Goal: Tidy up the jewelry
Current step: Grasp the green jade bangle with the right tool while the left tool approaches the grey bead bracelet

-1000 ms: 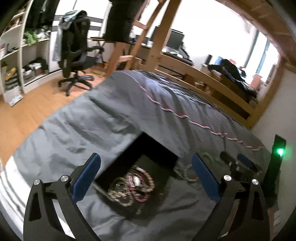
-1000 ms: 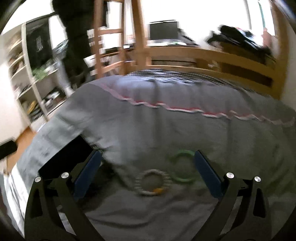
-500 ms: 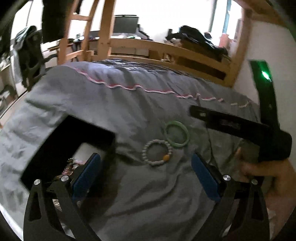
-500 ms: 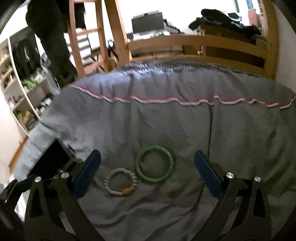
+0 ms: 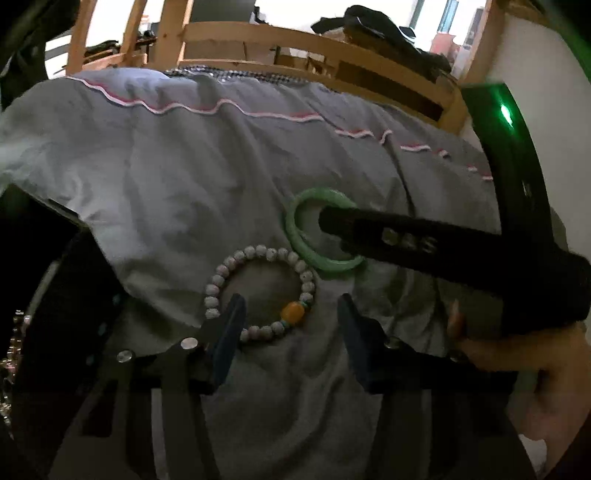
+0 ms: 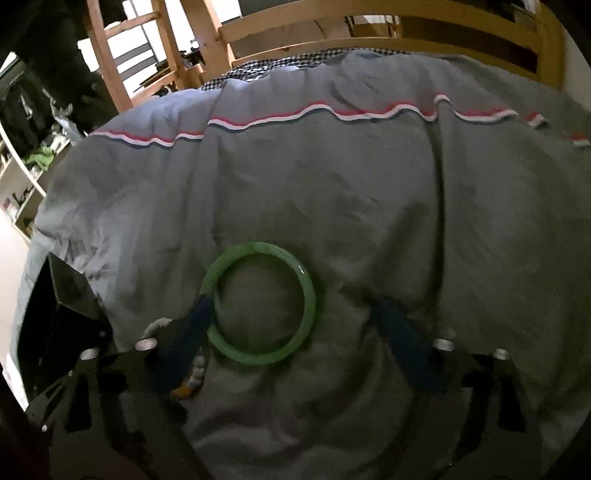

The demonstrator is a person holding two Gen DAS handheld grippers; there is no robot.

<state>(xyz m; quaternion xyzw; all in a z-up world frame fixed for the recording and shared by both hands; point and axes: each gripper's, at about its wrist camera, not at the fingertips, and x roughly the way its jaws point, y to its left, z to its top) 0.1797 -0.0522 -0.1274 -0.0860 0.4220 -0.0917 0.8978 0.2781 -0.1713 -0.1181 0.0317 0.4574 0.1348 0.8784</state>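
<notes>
A white beaded bracelet [image 5: 229, 264] with one amber bead lies on the grey duvet [image 5: 184, 184]. My left gripper [image 5: 290, 301] hangs low over its near side, jaws closing. The left pad [image 5: 229, 339] covers the bracelet's near-left beads, and the right pad stands clear of it. Just beyond lies a green bangle [image 6: 308, 295]. My right gripper [image 6: 291, 306] straddles the bangle, jaws closing. Its left pad [image 6: 195, 332] sits at the bangle's left edge, with a gap left at the right pad. In the left wrist view, one of my right gripper's fingers [image 5: 406, 236] crosses over the bangle [image 5: 295, 229].
An open black box [image 5: 55, 295] with chains and beads inside sits on the bed at the left, also in the right wrist view [image 6: 55, 314]. A person's hand [image 5: 554, 387] holds the right gripper. A wooden bed rail [image 6: 369, 22] borders the far side. A shelf [image 6: 22, 184] stands left.
The left gripper swung from over the black box to the beaded bracelet and came down. The right gripper sank onto the green bangle. Both pairs of jaws narrowed.
</notes>
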